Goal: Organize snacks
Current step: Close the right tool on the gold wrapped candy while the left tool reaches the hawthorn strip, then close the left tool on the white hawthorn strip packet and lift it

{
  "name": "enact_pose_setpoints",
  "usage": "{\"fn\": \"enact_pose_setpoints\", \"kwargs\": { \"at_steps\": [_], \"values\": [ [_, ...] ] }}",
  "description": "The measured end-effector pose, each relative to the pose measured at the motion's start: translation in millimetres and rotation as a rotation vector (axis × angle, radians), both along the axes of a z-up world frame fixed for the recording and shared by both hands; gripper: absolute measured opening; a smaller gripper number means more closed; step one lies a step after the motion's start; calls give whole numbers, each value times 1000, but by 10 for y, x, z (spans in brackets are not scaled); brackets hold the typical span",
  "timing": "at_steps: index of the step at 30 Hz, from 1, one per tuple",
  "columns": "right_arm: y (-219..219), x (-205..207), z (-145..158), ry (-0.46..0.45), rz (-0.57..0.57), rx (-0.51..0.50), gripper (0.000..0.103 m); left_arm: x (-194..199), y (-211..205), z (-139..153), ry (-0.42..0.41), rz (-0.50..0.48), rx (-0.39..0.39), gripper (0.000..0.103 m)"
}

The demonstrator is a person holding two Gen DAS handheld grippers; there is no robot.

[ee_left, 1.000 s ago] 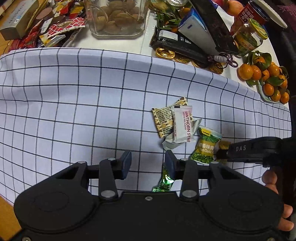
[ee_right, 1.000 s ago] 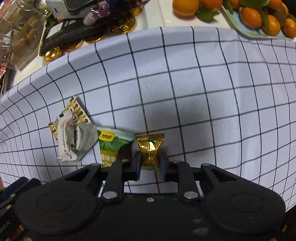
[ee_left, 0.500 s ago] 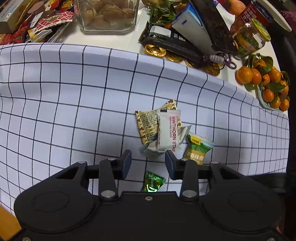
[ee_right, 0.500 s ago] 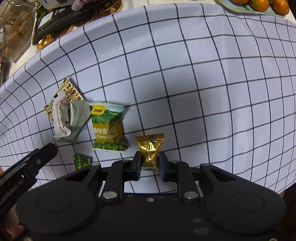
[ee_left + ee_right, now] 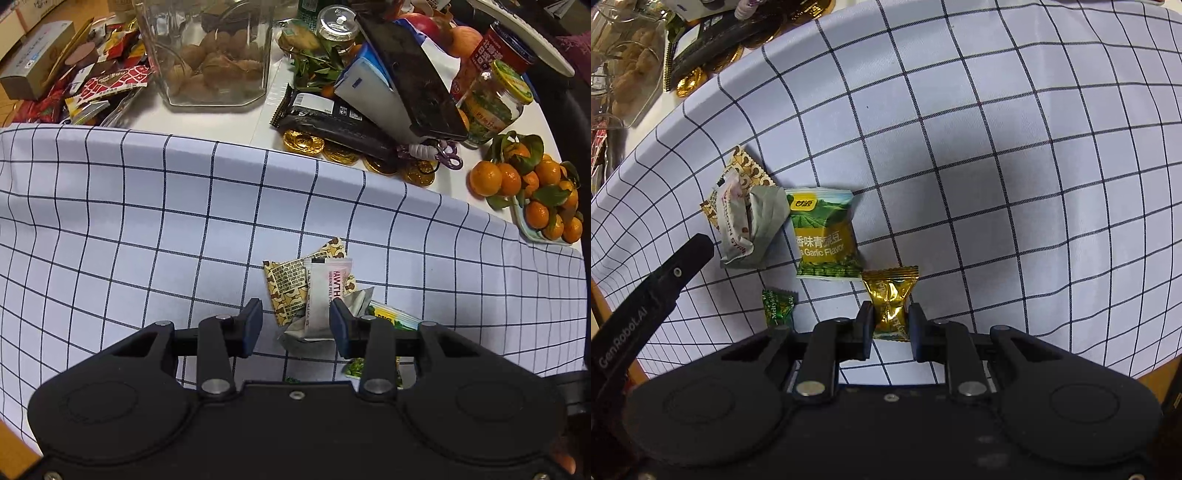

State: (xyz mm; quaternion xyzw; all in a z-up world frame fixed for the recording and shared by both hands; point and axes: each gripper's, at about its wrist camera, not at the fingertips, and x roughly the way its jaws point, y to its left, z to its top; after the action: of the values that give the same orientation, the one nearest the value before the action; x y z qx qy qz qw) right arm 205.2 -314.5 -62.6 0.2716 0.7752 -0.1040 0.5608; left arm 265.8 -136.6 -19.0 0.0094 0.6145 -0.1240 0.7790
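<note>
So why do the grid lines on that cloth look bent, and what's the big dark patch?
Fisheye lens: in both wrist views the straight lines of the checked cloth bow outward. In the right wrist view the dark patch is a soft shadow, and the gold candy glints with glare.

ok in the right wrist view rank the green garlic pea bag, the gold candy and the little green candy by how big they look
1. green garlic pea bag, clearly the largest
2. gold candy, held in the right gripper jaws
3. little green candy, smallest

The gold candy sits nearer the camera, so its lead over the green candy is less sure.
</note>
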Motion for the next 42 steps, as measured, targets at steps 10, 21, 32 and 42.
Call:
{"fn": "enact_pose_setpoints", "kwargs": {
  "at_steps": [10, 21, 32, 42],
  "values": [
    [65, 5, 113, -12, 28, 8, 20, 21, -219, -82, -30, -68, 49, 48],
    [25, 13, 27, 7, 27, -9, 20, 84, -268, -265, 16, -65, 69, 48],
    [118, 52, -79, 30, 43, -7, 21, 141, -279, -273, -3, -57, 82, 48],
    [94, 46, -93, 35, 44, -1, 20, 56, -352, -307, -3, -98, 148, 31]
  ]
}}
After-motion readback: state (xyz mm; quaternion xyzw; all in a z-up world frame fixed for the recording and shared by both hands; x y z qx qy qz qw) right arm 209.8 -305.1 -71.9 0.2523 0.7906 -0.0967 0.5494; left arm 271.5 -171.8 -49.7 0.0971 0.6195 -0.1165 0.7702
